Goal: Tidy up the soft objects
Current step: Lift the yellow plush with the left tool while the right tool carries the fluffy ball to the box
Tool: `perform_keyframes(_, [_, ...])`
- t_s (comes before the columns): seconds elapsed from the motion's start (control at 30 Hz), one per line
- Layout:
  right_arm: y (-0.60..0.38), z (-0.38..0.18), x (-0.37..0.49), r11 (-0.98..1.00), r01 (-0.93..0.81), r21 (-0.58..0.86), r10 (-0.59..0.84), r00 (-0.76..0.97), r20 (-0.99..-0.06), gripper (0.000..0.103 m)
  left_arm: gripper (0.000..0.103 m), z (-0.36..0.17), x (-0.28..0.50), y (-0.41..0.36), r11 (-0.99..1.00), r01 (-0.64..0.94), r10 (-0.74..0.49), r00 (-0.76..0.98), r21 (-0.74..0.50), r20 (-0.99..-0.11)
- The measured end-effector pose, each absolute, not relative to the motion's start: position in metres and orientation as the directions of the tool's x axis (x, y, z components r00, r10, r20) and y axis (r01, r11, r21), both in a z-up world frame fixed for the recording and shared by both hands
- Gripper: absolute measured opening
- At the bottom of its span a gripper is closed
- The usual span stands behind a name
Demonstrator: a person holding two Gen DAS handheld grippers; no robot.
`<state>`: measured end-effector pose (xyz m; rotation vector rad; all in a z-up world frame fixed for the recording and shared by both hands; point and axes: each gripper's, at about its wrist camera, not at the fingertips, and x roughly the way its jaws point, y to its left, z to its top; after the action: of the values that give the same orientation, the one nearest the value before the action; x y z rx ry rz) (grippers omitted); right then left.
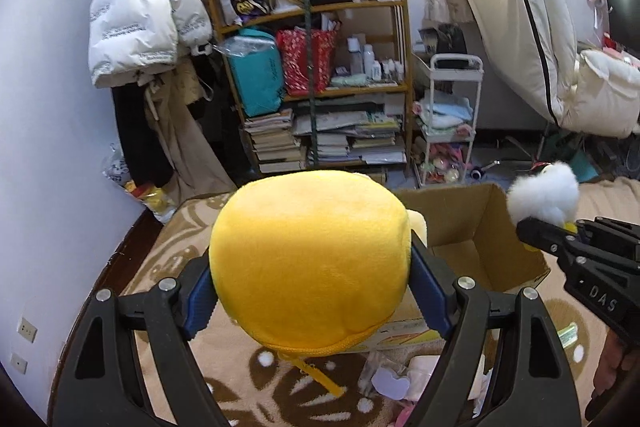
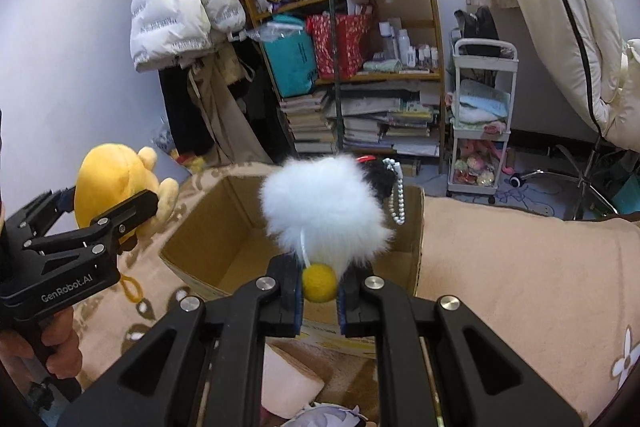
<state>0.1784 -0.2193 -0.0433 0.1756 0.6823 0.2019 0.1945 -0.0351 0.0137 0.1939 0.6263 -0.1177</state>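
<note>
My left gripper [image 1: 310, 273] is shut on a round yellow plush toy [image 1: 310, 259] and holds it above the near left edge of an open cardboard box [image 1: 472, 223]. It also shows in the right wrist view [image 2: 116, 187], at the left. My right gripper [image 2: 319, 289] is shut on a fluffy white plush toy [image 2: 328, 207] with a yellow ball foot, a black part and a bead chain, held over the box [image 2: 224, 227]. The white toy shows at the right of the left wrist view [image 1: 544, 195]. The box looks empty inside.
The box stands on a beige patterned blanket [image 2: 500, 267]. More soft items lie below the grippers [image 1: 400, 383]. Behind stand a cluttered wooden shelf [image 1: 320, 67], a white trolley [image 1: 448, 123], hanging coats [image 1: 144, 23] and a chair base [image 2: 580, 183].
</note>
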Motion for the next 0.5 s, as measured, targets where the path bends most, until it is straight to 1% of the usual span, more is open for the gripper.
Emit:
perform_keyframes(0.13, [-0.219, -0.060, 0.183, 0.966, -0.119, 0.230, 0.241, 0.737, -0.632, 0.013, 0.082, -0.002, 0.204, -0.043, 0.971, 0.203, -0.080, 0.773, 0.126, -0.630])
perform_keyframes(0.5, [-0.224, -0.078, 0.191, 0.964, -0.103, 0.244, 0.244, 0.703, -0.668, 0.014, 0.083, -0.028, 0.214, -0.061, 0.960, 0.239, -0.083, 0.745, 0.148, -0.662])
